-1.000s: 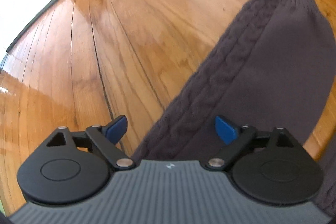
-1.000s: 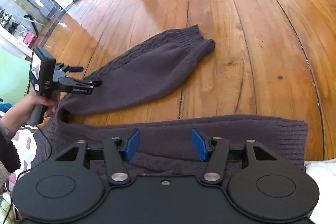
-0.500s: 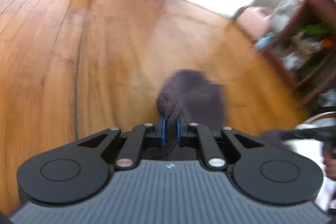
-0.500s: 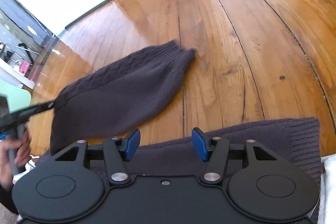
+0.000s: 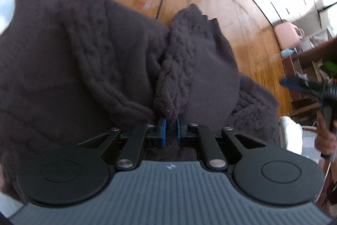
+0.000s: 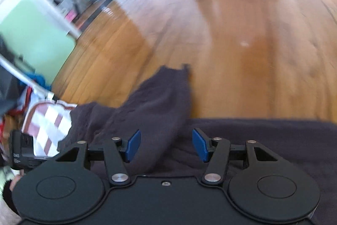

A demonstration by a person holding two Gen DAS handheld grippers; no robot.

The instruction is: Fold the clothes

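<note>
The sleeve has swung over the sweater ahead of the left tool, pinched there, soft and floppy, best held by its cuff, while the right tool gapes empty above it.

Bare wood floor ahead, sweater below (striped cloth leftward)

dark purple-grey cable-knit sweater, honey-brown floor

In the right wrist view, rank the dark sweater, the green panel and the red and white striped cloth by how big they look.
1. Dark sweater, largest, though nearest the camera.
2. Green panel.
3. Striped cloth, smallest, partly hidden by the sweater.
</note>
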